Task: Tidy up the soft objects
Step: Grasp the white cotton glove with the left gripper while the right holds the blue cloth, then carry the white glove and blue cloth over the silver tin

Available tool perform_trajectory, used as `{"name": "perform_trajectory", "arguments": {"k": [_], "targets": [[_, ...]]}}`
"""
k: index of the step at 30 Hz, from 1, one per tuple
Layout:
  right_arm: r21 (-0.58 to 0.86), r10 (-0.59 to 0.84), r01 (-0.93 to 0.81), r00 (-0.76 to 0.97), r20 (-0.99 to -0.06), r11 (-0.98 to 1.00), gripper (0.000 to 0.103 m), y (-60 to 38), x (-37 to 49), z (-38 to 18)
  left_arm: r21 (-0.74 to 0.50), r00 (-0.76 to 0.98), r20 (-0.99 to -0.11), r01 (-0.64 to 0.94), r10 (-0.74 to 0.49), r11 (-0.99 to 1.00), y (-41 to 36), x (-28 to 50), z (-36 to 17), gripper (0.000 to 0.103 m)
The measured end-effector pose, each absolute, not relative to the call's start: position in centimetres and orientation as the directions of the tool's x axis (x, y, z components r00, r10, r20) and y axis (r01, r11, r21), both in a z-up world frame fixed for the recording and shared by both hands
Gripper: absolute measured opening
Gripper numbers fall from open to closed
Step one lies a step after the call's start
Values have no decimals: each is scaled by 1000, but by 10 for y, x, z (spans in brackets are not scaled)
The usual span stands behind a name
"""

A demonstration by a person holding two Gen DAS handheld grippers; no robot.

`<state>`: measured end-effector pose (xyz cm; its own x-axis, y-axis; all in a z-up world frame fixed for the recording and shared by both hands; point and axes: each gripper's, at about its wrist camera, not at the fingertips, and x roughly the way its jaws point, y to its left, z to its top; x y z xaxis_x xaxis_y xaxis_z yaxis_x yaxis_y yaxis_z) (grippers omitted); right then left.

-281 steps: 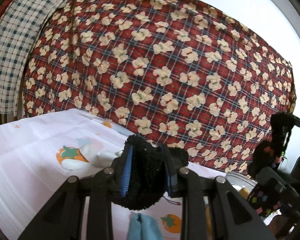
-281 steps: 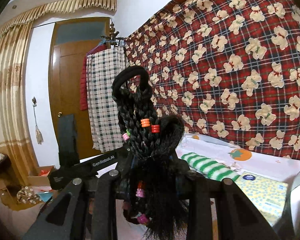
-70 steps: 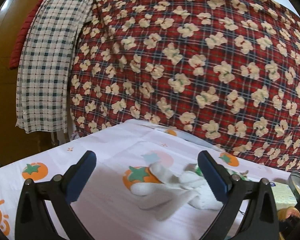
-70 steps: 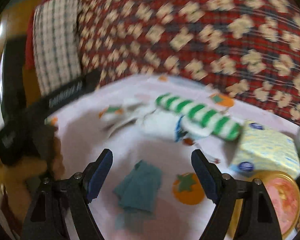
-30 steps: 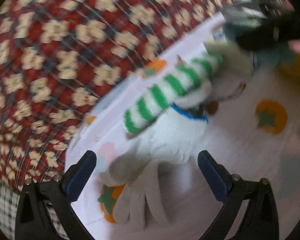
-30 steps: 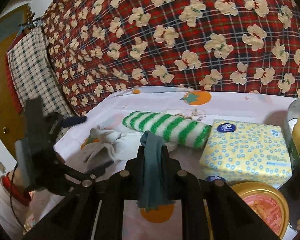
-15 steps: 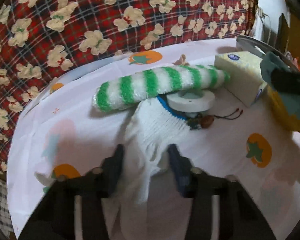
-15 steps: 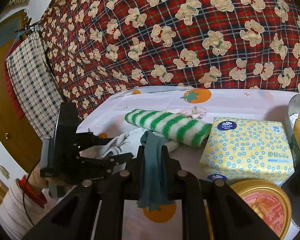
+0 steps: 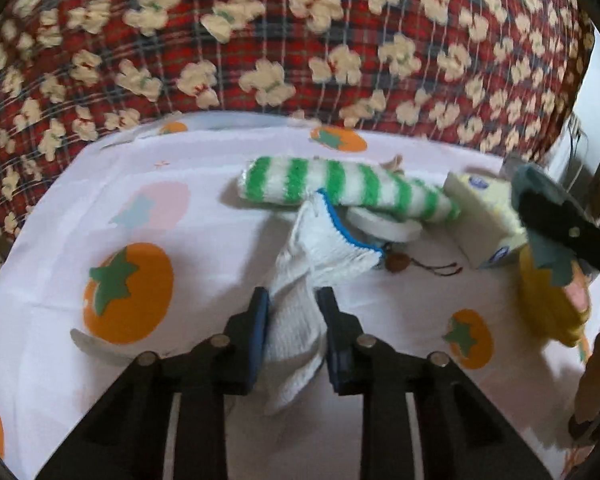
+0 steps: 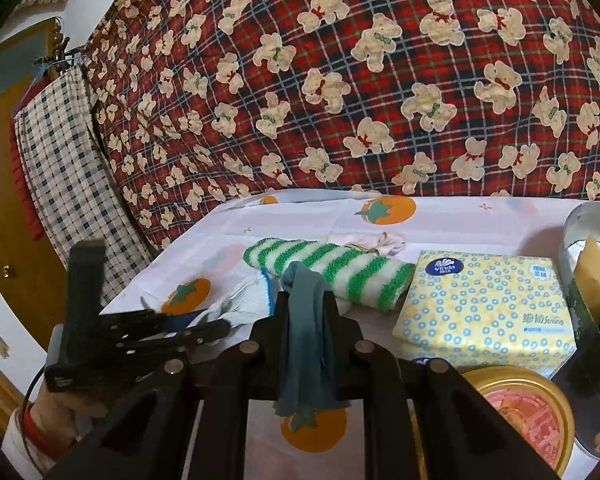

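Our left gripper (image 9: 293, 322) pinches the white glove (image 9: 300, 280) on the tablecloth (image 9: 180, 220), just beside the green-striped towel (image 9: 340, 188). Our right gripper (image 10: 305, 322) clamps the teal cloth (image 10: 304, 336), lifted above the tissue pack (image 10: 484, 304).

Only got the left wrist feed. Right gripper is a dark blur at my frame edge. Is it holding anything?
Observer: Yes, the right gripper is shut on a teal cloth that hangs down between its fingers.
Operator: My left gripper is shut on the white glove. What sits right of the tissue pack?
Observer: An open metal tin with a yellow block inside it.
Operator: Anything past the left edge of the tomato-print sheet?
Observer: A checked cloth hangs from a hanger beside a wooden door.
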<state>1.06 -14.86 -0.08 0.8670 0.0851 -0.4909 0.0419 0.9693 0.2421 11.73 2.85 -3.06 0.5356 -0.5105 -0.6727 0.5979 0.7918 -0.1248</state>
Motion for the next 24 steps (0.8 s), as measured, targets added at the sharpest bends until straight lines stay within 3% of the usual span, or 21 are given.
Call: {"name": "perform_trajectory", "arguments": {"k": [9, 19, 24], "targets": [[263, 125, -17, 907, -401, 965, 16, -145, -2, 11, -383, 615, -467, 507, -635, 772, 52, 84, -12, 24], [346, 226, -113, 925, -305, 931, 16, -153, -12, 21, -467, 736, -308, 435, -603, 770, 43, 46, -8, 24], [344, 247, -155, 938, -243, 926, 16, -154, -25, 30, -445, 761, -259, 453, -595, 772, 31, 30, 6, 24]]}}
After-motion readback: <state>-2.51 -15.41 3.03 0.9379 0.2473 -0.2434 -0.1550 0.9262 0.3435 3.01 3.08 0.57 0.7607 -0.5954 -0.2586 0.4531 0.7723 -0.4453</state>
